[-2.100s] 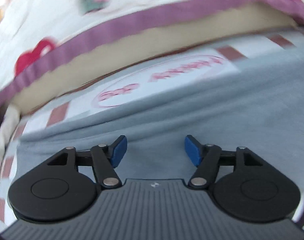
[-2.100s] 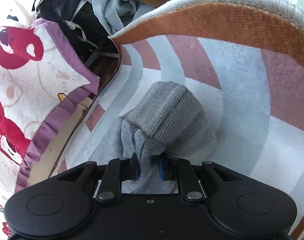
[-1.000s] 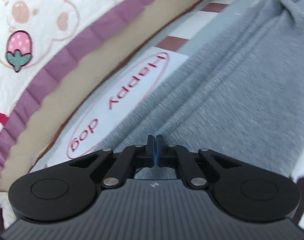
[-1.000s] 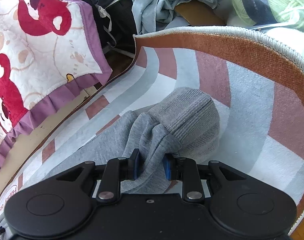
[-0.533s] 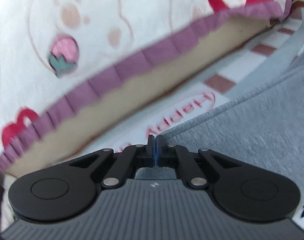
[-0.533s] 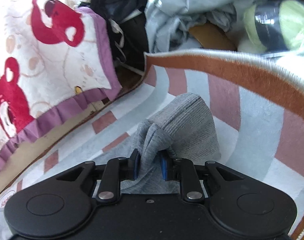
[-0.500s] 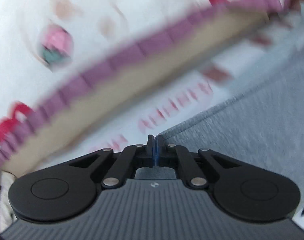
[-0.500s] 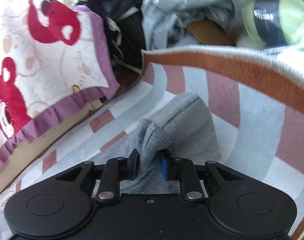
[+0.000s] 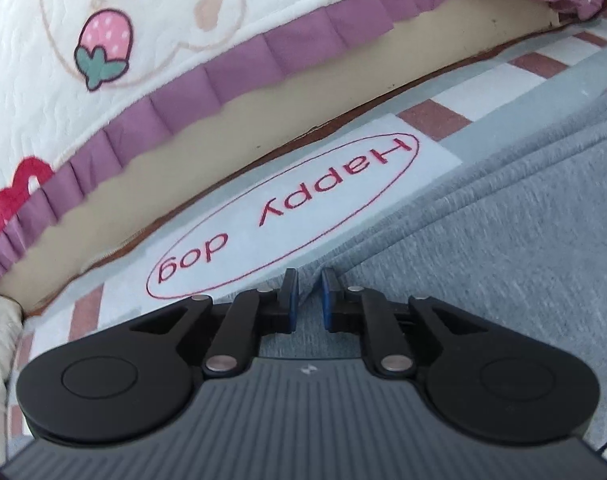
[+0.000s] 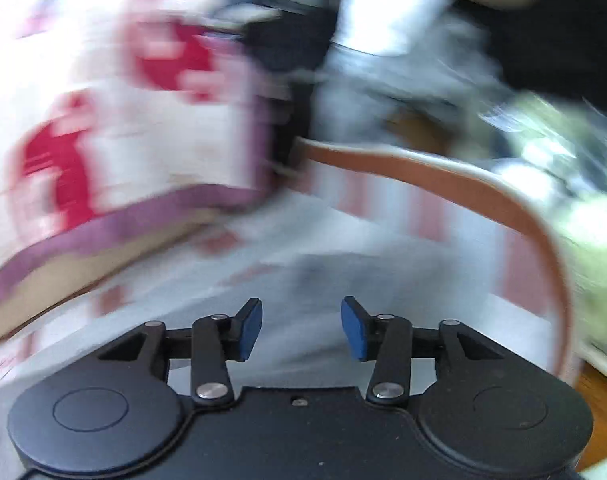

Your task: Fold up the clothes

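A grey sweatshirt-knit garment (image 9: 483, 260) lies spread on a striped rug (image 9: 435, 120) and fills the right half of the left wrist view. My left gripper (image 9: 309, 300) sits low at the garment's near edge, its blue pads (image 9: 290, 296) a narrow gap apart with grey cloth showing beneath them. The right wrist view is heavily blurred. There my right gripper (image 10: 301, 328) stands open with nothing between its fingers, above a pale grey smear that is the garment (image 10: 343, 276).
A white quilt (image 9: 143, 40) with a purple frill and strawberry print hangs over the rug's far edge. A white "Happy dog" label (image 9: 287, 204) lies just ahead of the left gripper. A brown rug border (image 10: 463, 184), piled clothes (image 10: 383, 80) and a green bundle (image 10: 583, 208) are blurred.
My right gripper has let go of the grey ribbed cuff and opened wide while swinging fast. The left gripper's pads, pressed together before, have parted slightly.
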Demonstrator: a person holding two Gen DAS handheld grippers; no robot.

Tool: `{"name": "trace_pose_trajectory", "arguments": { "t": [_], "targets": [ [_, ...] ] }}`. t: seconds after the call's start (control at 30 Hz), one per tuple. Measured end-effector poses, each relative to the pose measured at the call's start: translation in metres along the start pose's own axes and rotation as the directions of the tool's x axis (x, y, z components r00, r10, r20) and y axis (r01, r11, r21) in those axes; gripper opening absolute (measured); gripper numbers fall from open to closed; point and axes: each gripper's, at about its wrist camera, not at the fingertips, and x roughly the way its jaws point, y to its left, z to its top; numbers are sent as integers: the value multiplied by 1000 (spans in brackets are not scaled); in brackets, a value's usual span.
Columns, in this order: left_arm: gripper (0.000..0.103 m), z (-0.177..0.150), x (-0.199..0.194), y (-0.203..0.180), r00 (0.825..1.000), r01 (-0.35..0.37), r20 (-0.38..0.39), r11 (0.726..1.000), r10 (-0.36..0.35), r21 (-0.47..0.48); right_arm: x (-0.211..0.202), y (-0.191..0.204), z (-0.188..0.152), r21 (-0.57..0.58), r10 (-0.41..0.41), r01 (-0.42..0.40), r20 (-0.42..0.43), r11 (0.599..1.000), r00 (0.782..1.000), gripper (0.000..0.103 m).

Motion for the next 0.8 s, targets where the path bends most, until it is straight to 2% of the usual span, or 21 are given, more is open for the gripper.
{"name": "trace_pose_trajectory", "arguments": {
  "t": [0.03,0.07,0.17,0.23,0.3,0.37,0.4,0.43,0.47,0.57,0.6,0.67,0.7,0.77,0.8],
  "targets": [
    [11,0,0,0,1000,2,1,1000,-2,-2,2,22,-6,-59,94,-95,-22,994,995,50],
    [11,0,-1,3,1000,10,1,1000,-10,-13,4,46,-13,-118,181,-186,-58,975,982,50],
    [12,-1,-4,9,999,35,4,998,-34,-48,12,117,-31,-236,379,-406,-153,883,913,49],
    [19,-7,-15,21,999,26,42,996,-23,-81,19,164,-38,-307,449,-494,-209,813,869,53],
    [24,-15,-30,35,996,12,91,993,-1,-118,34,207,-43,-396,443,-526,-287,753,849,61],
    [32,-22,-44,49,990,-1,139,988,23,-155,56,240,-56,-500,337,-464,-328,731,883,64],
    [40,-26,-52,56,986,-7,162,985,35,-174,68,251,-64,-549,265,-416,-334,725,904,64],
    [45,-31,-55,66,986,-20,160,980,52,-198,78,254,-70,-580,221,-386,-337,717,915,66],
    [46,-38,-56,81,988,-40,136,973,73,-225,88,255,-74,-602,194,-370,-338,708,921,66],
    [47,-58,-57,123,990,-106,59,947,129,-303,108,242,-79,-588,234,-454,-413,669,880,70],
    [47,-66,-53,138,992,-107,23,927,124,-360,110,237,-77,-585,261,-474,-414,658,872,75],
    [50,-84,-38,172,996,-82,-58,847,61,-525,115,226,-76,-581,310,-515,-419,630,853,81],
    [53,-92,-30,189,995,-76,-94,796,24,-601,117,220,-76,-579,335,-535,-422,616,843,82],
    [53,-110,-15,222,986,-74,-153,672,-59,-737,121,209,-74,-526,382,-576,-436,626,815,82],
    [53,-116,-9,234,984,-69,-156,608,-91,-791,122,206,-74,-505,402,-588,-435,633,806,82]
  ]
}}
